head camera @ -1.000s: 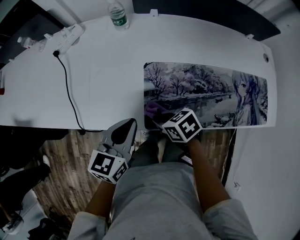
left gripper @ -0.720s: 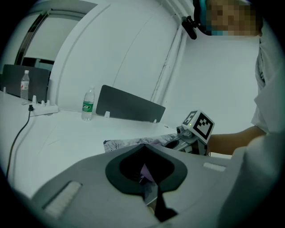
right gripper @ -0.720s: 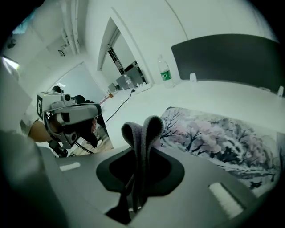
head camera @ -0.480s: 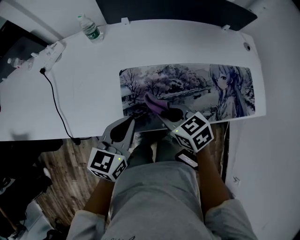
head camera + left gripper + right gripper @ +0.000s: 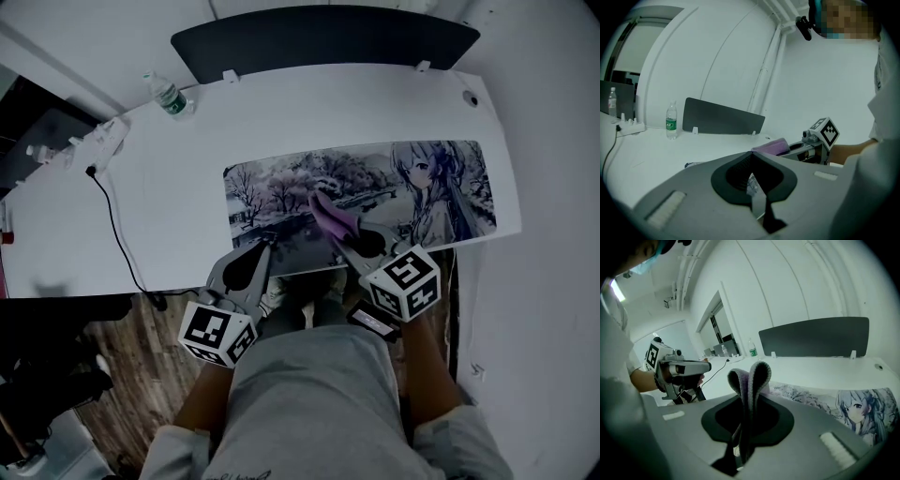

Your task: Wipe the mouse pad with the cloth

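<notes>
A long mouse pad (image 5: 281, 192) printed with a snowy scene and an anime girl lies on the white desk (image 5: 178, 197). My right gripper (image 5: 341, 234) is shut on a purple cloth (image 5: 328, 214), which rests on the pad's near middle-left part. In the right gripper view the folded cloth (image 5: 757, 378) sticks up out of the right gripper (image 5: 746, 401), with the pad (image 5: 825, 399) beyond it. My left gripper (image 5: 264, 246) is shut with nothing in it, at the desk's front edge by the pad's near left corner. The left gripper view shows the cloth (image 5: 771, 146) beyond the left gripper (image 5: 751, 159).
A water bottle (image 5: 169, 97) stands at the desk's back left. Near it lies a power strip (image 5: 103, 139), and its black cable (image 5: 117, 234) runs over the front edge. A dark panel (image 5: 323, 42) lines the desk's far side. Wooden floor (image 5: 141, 375) shows at lower left.
My right gripper has carried the cloth from the pad's near left corner rightward and farther onto the pad. The left gripper has stayed at the desk's front edge.
</notes>
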Available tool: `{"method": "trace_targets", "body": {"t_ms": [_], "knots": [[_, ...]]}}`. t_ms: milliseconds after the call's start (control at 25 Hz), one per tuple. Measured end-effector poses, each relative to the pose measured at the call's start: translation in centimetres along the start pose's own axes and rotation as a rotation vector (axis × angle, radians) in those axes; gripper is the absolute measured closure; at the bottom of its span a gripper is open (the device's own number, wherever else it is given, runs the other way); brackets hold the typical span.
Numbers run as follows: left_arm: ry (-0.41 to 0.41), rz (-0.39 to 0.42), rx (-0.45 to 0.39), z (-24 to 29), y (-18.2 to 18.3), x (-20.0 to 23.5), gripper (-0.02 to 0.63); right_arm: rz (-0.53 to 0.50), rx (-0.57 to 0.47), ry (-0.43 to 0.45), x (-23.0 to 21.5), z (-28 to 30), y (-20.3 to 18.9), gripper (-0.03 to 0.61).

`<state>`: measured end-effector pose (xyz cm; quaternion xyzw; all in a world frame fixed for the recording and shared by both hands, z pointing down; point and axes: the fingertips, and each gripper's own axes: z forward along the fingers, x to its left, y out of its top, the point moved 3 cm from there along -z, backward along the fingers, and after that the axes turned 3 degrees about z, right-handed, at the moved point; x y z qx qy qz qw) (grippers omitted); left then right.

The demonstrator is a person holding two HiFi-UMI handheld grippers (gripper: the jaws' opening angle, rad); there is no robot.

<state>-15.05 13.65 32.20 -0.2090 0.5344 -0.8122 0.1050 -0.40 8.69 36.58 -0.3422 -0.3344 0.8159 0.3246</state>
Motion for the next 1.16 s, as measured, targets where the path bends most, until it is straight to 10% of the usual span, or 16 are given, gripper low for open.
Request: {"method": "trace_targets", "body": {"t_ms": [1160], "knots": [[-0.005, 0.061, 0.015, 0.4, 3.5, -1.5, 0.595, 0.002, -0.166, -0.004, 0.7, -3.9, 4.1, 0.532]]}}
